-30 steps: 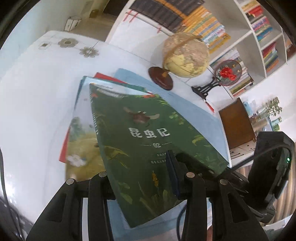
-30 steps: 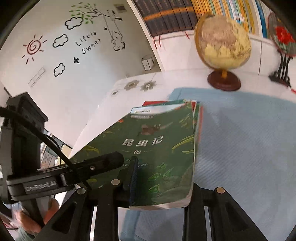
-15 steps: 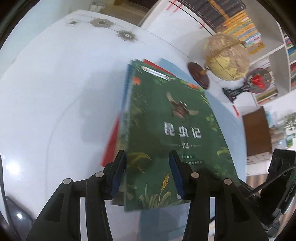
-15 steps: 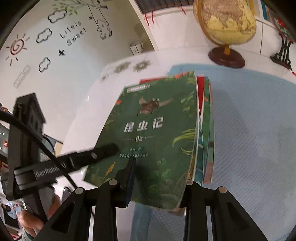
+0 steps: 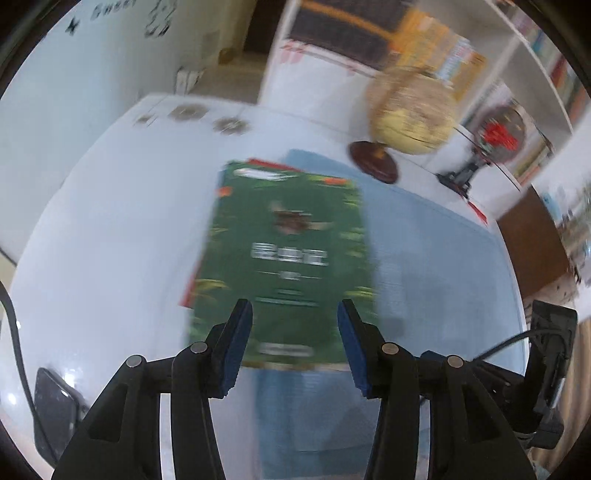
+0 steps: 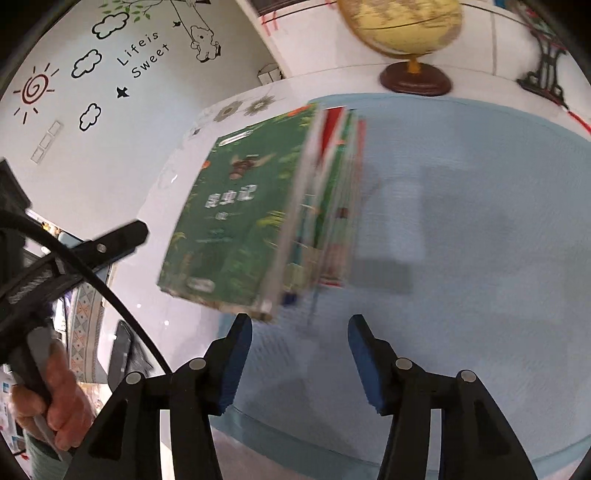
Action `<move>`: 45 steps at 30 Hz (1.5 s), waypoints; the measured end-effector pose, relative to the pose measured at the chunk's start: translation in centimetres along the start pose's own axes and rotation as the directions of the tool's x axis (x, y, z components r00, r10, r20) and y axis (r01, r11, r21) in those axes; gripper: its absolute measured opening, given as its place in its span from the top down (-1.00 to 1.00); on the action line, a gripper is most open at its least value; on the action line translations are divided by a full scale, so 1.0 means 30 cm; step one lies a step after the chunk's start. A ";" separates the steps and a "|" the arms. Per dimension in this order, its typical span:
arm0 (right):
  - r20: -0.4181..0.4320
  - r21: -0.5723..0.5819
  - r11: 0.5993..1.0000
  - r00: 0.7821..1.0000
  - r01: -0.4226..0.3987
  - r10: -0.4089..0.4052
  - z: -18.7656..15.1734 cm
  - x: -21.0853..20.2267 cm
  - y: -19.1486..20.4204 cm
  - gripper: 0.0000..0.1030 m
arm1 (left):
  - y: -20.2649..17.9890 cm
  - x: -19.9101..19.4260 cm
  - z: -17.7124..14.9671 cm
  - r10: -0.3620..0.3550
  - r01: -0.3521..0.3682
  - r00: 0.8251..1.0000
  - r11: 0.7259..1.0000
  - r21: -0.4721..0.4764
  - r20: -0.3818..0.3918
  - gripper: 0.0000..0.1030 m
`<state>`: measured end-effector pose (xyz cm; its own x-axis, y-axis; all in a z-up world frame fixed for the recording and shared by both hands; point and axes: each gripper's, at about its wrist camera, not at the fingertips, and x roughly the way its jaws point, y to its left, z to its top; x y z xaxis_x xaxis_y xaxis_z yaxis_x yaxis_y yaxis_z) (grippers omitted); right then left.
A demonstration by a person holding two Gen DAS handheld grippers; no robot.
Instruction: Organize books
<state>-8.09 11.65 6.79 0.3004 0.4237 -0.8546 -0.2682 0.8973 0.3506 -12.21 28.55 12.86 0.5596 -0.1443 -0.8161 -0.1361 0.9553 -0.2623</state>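
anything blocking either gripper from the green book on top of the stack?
Nothing visible. The green book lies on top of the stack just ahead of the left gripper, and only bare blue mat separates the right gripper, whose jaws just opened and are empty, from its near corner. The globe stands well behind.

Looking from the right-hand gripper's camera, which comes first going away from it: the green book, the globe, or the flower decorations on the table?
1. Green book, just ahead of the right gripper, on top of the pile.
2. Flower decorations, past the book's far end.
3. Globe, at the table's back, upper right.
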 end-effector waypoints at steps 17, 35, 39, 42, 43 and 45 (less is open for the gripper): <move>0.192 0.058 0.912 0.892 0.407 -0.410 -0.173 -0.607 -0.602 -0.18 | -1.075 -0.125 -0.219 0.037 -0.076 0.973 0.983 0.166 0.226 -0.49; 0.340 0.207 0.894 0.828 0.397 -0.446 -0.260 -0.998 -0.865 -0.52 | -1.394 -0.209 -0.355 0.044 -0.069 0.978 0.991 0.117 0.203 -0.96; 0.312 0.194 0.896 0.840 0.400 -0.443 -0.288 -0.965 -0.870 -0.52 | -1.397 -0.187 -0.413 0.040 -0.061 0.981 0.993 0.106 0.189 -0.96; 0.302 0.196 0.896 0.845 0.399 -0.442 -0.303 -0.961 -0.878 -0.52 | -1.390 -0.180 -0.423 0.054 -0.074 0.981 0.992 0.098 0.188 -0.96; 0.303 0.198 0.895 0.844 0.399 -0.443 -0.308 -0.961 -0.878 -0.52 | -1.386 -0.181 -0.426 0.056 -0.075 0.980 0.993 0.095 0.190 -0.96; 0.310 0.200 0.895 0.840 0.400 -0.445 -0.314 -0.968 -0.880 -0.52 | -1.377 -0.186 -0.433 0.062 -0.081 0.978 0.993 0.084 0.200 -0.96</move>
<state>-18.36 -25.51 18.72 0.6551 -0.0047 -0.7555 0.0634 0.9968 0.0487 -20.33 -13.45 21.54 0.7022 -0.0299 -0.7113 -0.1114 0.9822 -0.1514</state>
